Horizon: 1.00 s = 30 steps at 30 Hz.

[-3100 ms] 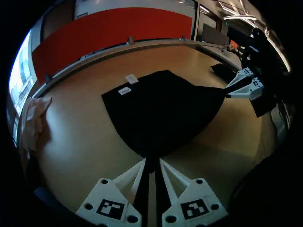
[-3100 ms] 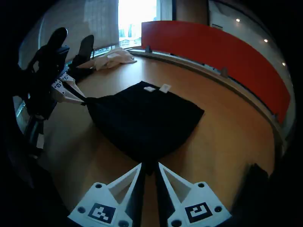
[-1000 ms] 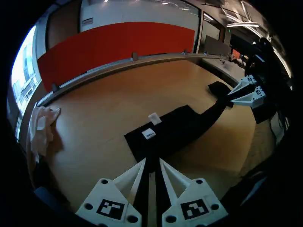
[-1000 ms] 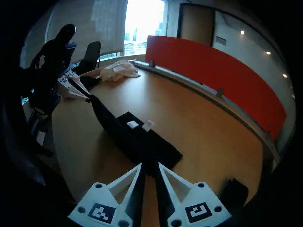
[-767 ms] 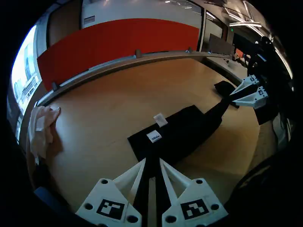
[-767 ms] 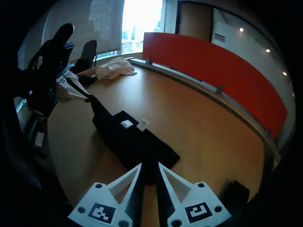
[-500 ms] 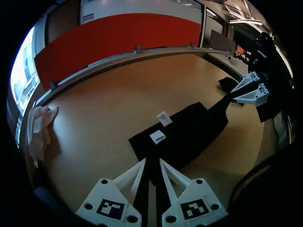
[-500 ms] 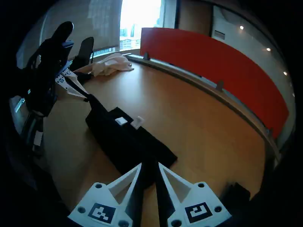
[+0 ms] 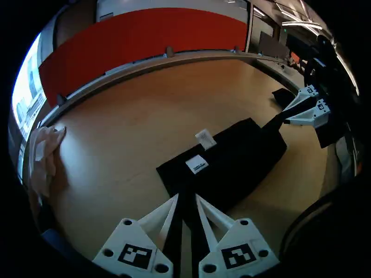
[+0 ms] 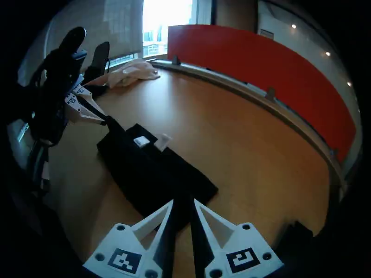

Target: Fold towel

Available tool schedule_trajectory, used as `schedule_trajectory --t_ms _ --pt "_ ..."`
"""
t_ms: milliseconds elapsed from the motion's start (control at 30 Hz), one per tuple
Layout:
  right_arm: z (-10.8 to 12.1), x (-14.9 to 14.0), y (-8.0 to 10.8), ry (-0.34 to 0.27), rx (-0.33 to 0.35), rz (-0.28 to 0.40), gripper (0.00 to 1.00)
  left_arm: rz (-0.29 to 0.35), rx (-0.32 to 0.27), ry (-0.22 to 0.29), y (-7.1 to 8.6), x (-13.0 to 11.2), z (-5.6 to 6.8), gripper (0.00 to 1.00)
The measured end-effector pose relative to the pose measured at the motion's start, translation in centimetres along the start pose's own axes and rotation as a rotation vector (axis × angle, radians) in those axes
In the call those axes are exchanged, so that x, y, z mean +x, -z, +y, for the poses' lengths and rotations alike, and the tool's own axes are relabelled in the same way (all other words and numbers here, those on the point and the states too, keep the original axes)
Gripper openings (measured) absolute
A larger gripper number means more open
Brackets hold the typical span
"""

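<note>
1. My left claw (image 9: 186, 197) is pinching one corner of the black towel (image 9: 232, 157). Its two fingers are standing very narrow, with the dark cloth pressed between them.
2. My right claw (image 10: 182, 201) is doing the same at the other end. The fingers are almost together and are gripping another corner of the towel.
3. The towel is lying on the wooden table (image 9: 116, 139) as a long folded band and is stretching from one claw to the other. Both pinched ends are looking a little raised.
4. Two white labels (image 9: 197, 164) are showing on the upper side, one on the cloth and one at its edge.
5. Farther away, a pale crumpled cloth (image 9: 41, 153) is lying near the table edge, well apart from the towel.
6. A red panel (image 9: 139, 37) is running along the far side of the table.
</note>
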State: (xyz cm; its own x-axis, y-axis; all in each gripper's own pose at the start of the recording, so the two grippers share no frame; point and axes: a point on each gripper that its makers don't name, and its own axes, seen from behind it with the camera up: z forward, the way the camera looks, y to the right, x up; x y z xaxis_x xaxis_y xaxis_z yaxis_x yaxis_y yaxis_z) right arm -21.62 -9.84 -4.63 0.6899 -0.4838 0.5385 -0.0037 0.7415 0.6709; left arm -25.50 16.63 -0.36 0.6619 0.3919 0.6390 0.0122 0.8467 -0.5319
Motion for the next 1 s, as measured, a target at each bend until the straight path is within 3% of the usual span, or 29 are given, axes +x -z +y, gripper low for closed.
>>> schedule_trajectory --t_ms 400,567,667,767,900,1000 --pt "1.2 -1.8 -3.2 -0.049 -0.016 -0.037 0.17 -0.04 0.021 -0.013 -3.5 -1.2 -0.7 0.12" --pt "1.5 -2.2 -4.1 -0.06 -0.029 -0.042 0.19 -0.047 0.031 -0.003 -4.4 -1.2 -1.3 0.17" --pt "1.8 -2.4 -4.5 -0.063 -0.038 -0.045 0.24 -0.052 0.039 0.002 -4.8 -1.4 -1.7 0.24" --pt "2.1 -2.6 -4.8 -0.065 -0.048 -0.049 0.31 -0.062 0.045 -0.001 -5.3 -1.7 -2.0 0.24" --pt "2.7 -2.9 -5.1 -0.064 -0.07 -0.056 0.51 -0.072 0.058 -0.021 -5.8 -1.9 -2.3 0.28" --pt "3.1 -3.0 -5.3 -0.059 -0.08 -0.058 0.57 -0.071 0.068 -0.041 -6.0 -1.8 -2.4 0.36"
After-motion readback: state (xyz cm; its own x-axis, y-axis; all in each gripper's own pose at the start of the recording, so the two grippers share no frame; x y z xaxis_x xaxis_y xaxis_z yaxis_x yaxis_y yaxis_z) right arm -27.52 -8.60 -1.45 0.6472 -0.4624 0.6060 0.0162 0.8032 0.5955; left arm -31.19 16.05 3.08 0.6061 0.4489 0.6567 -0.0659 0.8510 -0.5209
